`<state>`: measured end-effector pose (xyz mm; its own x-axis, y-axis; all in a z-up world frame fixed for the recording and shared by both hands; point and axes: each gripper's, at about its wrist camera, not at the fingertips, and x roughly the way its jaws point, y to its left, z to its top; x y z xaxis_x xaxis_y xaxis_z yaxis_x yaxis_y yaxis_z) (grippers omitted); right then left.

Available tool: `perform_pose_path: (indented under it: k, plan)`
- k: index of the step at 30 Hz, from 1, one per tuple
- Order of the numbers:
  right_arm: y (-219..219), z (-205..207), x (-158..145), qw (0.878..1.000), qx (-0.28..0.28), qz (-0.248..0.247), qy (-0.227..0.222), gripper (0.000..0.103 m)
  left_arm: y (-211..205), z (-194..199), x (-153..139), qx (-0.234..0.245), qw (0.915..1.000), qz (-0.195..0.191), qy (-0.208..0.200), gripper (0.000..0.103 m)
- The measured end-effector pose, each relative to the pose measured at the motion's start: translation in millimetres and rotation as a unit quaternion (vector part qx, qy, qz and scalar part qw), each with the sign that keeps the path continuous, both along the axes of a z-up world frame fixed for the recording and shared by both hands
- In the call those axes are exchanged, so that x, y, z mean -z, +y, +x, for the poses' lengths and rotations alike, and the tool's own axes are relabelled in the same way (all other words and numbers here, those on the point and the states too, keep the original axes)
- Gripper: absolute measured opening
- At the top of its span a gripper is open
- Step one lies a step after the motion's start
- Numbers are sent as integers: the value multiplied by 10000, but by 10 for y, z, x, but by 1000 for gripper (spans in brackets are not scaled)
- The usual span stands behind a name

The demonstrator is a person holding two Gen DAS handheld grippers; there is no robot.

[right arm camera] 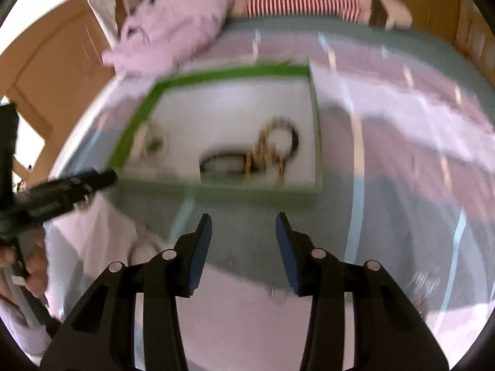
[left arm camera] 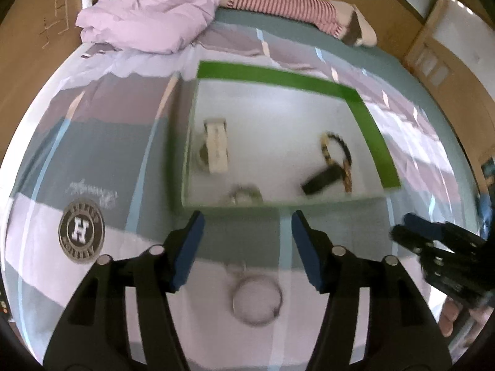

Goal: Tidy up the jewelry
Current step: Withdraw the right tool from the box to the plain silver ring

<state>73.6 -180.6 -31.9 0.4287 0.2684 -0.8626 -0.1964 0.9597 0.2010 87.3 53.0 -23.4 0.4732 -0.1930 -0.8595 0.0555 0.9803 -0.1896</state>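
A shallow white box with a green rim [left arm camera: 278, 77] lies on the patchwork bedspread. Inside are a white band on a stand [left arm camera: 217, 145], tangled black and gold bracelets [left arm camera: 335, 160] and a silver piece [left arm camera: 244, 196] at the near wall. A silver bangle [left arm camera: 256, 300] lies on the bedspread outside the box, under my open left gripper [left arm camera: 247, 216]. My right gripper [right arm camera: 243, 216] is open and empty, just short of the box [right arm camera: 232, 72], where the bracelets [right arm camera: 272, 151] look blurred. The left gripper [right arm camera: 77, 185] enters the right wrist view from the left.
A pink quilt [left arm camera: 148, 15] and a red-striped cloth [left arm camera: 278, 0] are heaped at the bed's far end. A round "H" logo [left arm camera: 81, 232] is printed on the bedspread at left. Brown cardboard panels surround the bed. A hand [right arm camera: 31, 266] holds the left gripper's handle.
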Motion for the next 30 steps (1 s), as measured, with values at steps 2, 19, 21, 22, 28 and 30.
perform_pose_path:
  k: [2, 19, 21, 22, 28, 30]
  plan:
    - [-8, -4, 228, 9990, -40, 123, 428, 23, -6, -108, 151, 80, 9993, 91, 354, 39]
    - [531, -75, 671, 9882, -846, -805, 989, 4, -13, -232, 583, 152, 9923, -223, 1207, 45]
    - [489, -110, 615, 9864, -881, -948, 1011, 4, -94, -240, 584, 250, 9923, -193, 1198, 49]
    - [458, -119, 583, 9859, -886, -1025, 986, 5, -129, -241, 591, 296, 9923, -167, 1194, 52]
    - [201, -13, 477, 9936, -402, -276, 1016, 37, -324, -258, 712, 464, 9910, 182, 1242, 60]
    - [139, 36, 504, 9940, -206, -55, 1076, 42, -394, -290, 712, 565, 9908, 325, 1190, 62]
